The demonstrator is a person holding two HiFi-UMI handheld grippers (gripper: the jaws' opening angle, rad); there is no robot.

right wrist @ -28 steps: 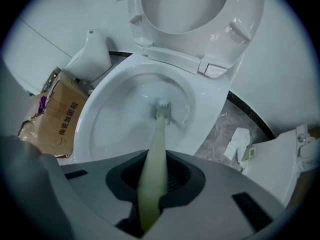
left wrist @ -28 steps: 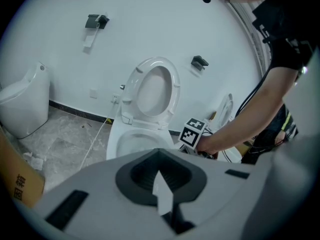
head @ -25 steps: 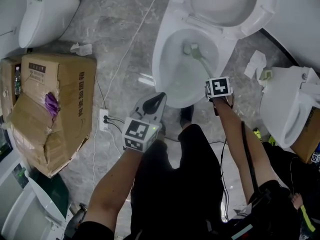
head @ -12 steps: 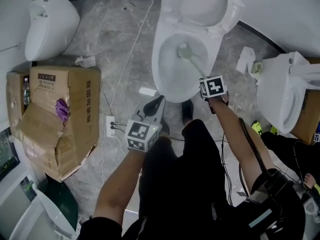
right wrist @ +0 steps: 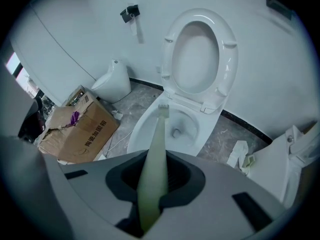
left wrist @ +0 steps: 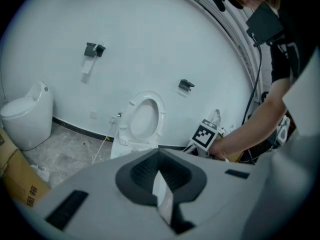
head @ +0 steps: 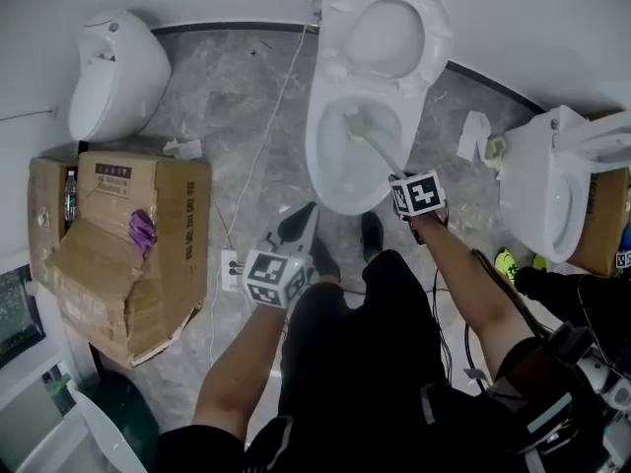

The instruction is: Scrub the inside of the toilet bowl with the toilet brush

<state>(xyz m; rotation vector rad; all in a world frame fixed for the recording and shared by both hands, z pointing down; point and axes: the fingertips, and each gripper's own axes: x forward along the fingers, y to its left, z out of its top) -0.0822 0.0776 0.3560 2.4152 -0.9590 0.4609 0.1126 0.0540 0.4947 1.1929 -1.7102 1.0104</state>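
The white toilet (head: 340,180) stands with seat and lid raised against the far wall. A pale green toilet brush (head: 380,151) reaches into the bowl, its head (head: 356,123) against the rear inner wall. My right gripper (head: 402,180) is shut on the brush handle just outside the front right rim. In the right gripper view the handle (right wrist: 154,159) runs from between the jaws down to the bowl (right wrist: 187,121). My left gripper (head: 299,227) hangs beside the bowl's front left, jaws together, holding nothing. In the left gripper view (left wrist: 162,186) it faces the toilet (left wrist: 142,121).
A torn cardboard box (head: 123,249) lies on the floor to the left, a small white fixture (head: 118,72) behind it. Another white toilet (head: 547,200) stands to the right with paper scraps (head: 475,134) beside it. A cable (head: 266,116) runs to a socket strip (head: 233,266). My legs (head: 355,353) stand before the bowl.
The head view has pulled back, so the toilet sits lower and more of the wall shows. The brush head has shifted slightly left in the bowl. The left gripper stays near the bowl's front.
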